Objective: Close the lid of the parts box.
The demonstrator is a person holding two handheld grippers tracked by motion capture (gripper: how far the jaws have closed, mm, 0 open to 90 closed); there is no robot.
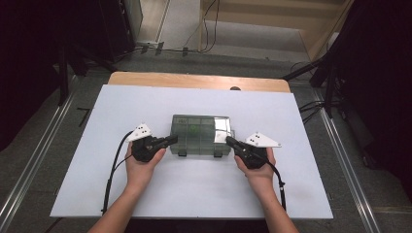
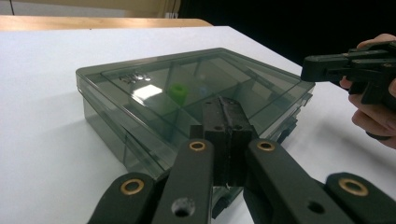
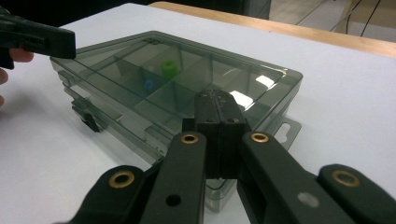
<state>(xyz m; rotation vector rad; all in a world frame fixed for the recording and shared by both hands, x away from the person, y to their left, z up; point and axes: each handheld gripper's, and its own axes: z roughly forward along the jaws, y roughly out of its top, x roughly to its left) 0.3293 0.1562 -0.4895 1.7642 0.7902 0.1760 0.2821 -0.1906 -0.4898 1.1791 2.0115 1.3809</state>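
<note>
Both tongs closed, empty — left tongs (image 1: 172,140) and right tongs (image 1: 228,141) flank the smoky plastic box (image 1: 201,133) between them.

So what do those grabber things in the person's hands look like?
Both the left gripper and the right gripper are black, each with a pale three-cornered plate on top and a black cable trailing back. Close up, their arms have brass-ringed holes. The forearms are bare, no sleeves.

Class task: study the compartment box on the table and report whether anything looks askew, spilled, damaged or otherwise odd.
Nothing stands out. The compartment box lies flat and square on the table, lid shut, and a green piece sits inside.
</note>
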